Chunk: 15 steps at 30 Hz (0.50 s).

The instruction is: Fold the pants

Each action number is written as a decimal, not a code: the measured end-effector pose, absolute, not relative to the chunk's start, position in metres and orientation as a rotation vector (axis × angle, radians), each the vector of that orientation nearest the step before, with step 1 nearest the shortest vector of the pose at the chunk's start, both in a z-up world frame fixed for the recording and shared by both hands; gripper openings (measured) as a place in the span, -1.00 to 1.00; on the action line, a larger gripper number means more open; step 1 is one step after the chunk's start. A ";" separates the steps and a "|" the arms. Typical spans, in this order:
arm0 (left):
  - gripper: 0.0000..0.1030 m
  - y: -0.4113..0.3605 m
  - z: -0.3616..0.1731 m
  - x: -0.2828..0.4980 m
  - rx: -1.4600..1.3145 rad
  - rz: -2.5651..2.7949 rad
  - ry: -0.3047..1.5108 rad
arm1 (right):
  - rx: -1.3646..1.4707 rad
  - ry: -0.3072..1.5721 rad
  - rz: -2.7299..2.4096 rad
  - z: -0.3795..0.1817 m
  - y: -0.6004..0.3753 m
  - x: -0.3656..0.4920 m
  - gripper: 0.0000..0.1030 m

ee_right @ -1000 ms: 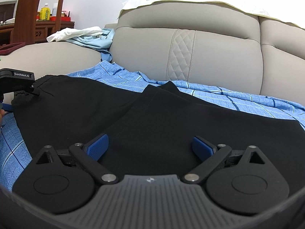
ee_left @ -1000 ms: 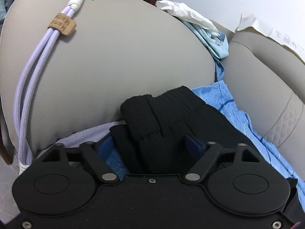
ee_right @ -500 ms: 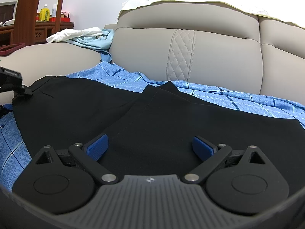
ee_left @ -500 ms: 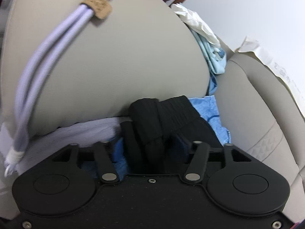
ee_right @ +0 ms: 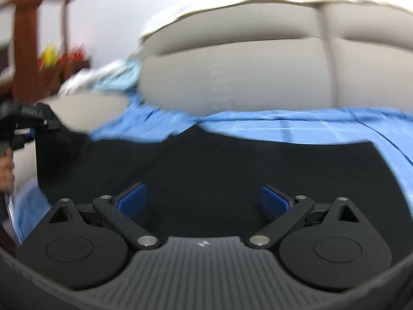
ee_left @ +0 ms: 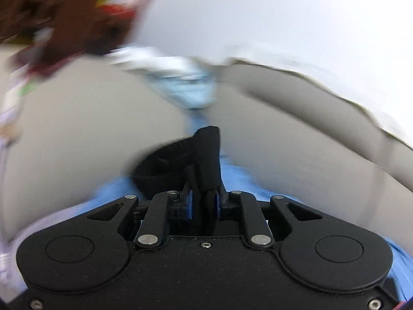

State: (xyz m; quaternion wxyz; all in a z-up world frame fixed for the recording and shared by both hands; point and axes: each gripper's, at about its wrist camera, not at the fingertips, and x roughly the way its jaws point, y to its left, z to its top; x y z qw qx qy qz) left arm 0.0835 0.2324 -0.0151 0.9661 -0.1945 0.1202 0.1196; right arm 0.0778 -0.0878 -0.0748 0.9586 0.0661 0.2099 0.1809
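Left wrist view: left tool (ee_left: pixel 205 202), jaws just closed in, pinches a bunched fold of the black pants (ee_left: pixel 206 160) at the waistband, lifted toward 12 o'clock against the grey sofa (ee_left: pixel 77 142).

Right wrist view: right tool (ee_right: pixel 204 201) stands wide, pads apart over the pants (ee_right: pixel 206 170) spread on the blue sheet (ee_right: pixel 284 126); left tool (ee_right: pixel 28 118) grips their edge at 9 o'clock.

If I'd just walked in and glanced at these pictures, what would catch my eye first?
Probably the black pants spread across a bright blue checked sheet on the beige sofa. Next, the left gripper, whose jaws have just been closing, pinching the waistband, while the right gripper gapes open over the fabric.
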 end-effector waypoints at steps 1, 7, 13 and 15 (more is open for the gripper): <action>-0.71 0.210 -0.005 0.088 -0.361 0.169 0.245 | 0.183 0.431 0.348 -0.072 -0.105 0.078 0.96; -0.59 0.068 0.012 0.110 -0.196 -0.260 0.355 | 0.391 0.400 0.194 -0.069 -0.197 0.068 0.96; 0.22 -0.014 -0.040 0.121 0.010 -0.324 0.605 | 0.514 0.360 0.143 -0.085 -0.241 0.041 0.95; 0.38 -0.007 -0.041 0.106 -0.007 -0.337 0.577 | 0.527 0.348 0.154 -0.090 -0.242 0.032 0.95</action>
